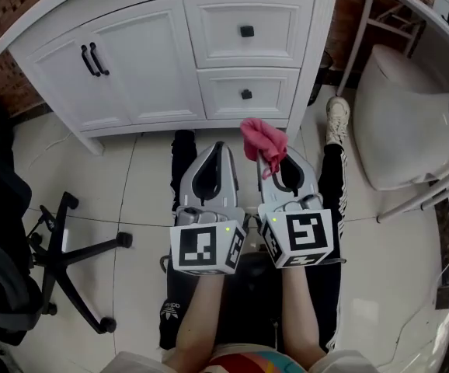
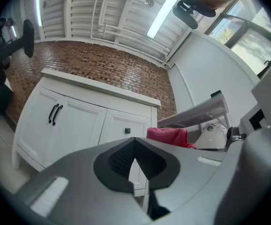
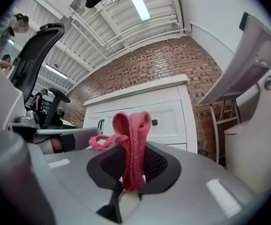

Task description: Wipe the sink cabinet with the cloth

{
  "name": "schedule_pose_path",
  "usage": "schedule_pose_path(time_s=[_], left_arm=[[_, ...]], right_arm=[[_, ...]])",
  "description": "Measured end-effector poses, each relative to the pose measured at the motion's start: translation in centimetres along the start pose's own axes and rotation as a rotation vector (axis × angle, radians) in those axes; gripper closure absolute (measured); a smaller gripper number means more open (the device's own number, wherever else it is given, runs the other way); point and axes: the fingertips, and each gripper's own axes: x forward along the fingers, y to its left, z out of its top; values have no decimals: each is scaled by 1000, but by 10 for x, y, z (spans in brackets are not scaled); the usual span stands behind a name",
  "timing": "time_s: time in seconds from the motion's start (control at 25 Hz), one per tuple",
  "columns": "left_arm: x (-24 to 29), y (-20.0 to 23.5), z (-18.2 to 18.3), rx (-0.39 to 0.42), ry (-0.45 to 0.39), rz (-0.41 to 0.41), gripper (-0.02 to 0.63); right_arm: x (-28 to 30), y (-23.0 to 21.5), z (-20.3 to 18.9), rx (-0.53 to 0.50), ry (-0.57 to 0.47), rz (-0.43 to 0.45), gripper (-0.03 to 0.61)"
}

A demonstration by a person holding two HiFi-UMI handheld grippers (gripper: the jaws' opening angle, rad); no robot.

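Pink cloth (image 3: 131, 139) pinched in the right gripper (image 1: 277, 162), jaws pressed onto a fold of it. Stands up past the jaw tips as a looped bunch, with one twisted tail trailing toward the other gripper's side. Hangs in the air in front of the white sink cabinet (image 1: 154, 61), apart from it, about level with the lower drawer (image 1: 246, 93) in the head view. Shows the left gripper (image 1: 218, 146) just beside the right one, jaws pressed together at the tips, nothing between them. Points both toward the cabinet front: two panelled doors (image 1: 108, 80) with a pair of black bar handles (image 1: 94, 59) at the left, two stacked drawers with small black square knobs (image 1: 246, 31) at the right. Backs onto a red brick wall (image 2: 102, 64). Stands on pale floor tiles (image 1: 131, 200), with a black office chair (image 1: 61, 259) at the left, a white rounded unit (image 1: 407, 123) at the right, and black trousers (image 1: 332, 177) and a white shoe (image 1: 336, 116) by the grippers.
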Motion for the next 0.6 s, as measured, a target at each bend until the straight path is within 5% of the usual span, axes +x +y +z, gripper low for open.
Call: schedule_pose_path(time_s=[0.6], left_arm=[[-8, 15, -8, -7, 32, 19, 604]], right_arm=[[-5, 4, 1, -19, 12, 1, 522]])
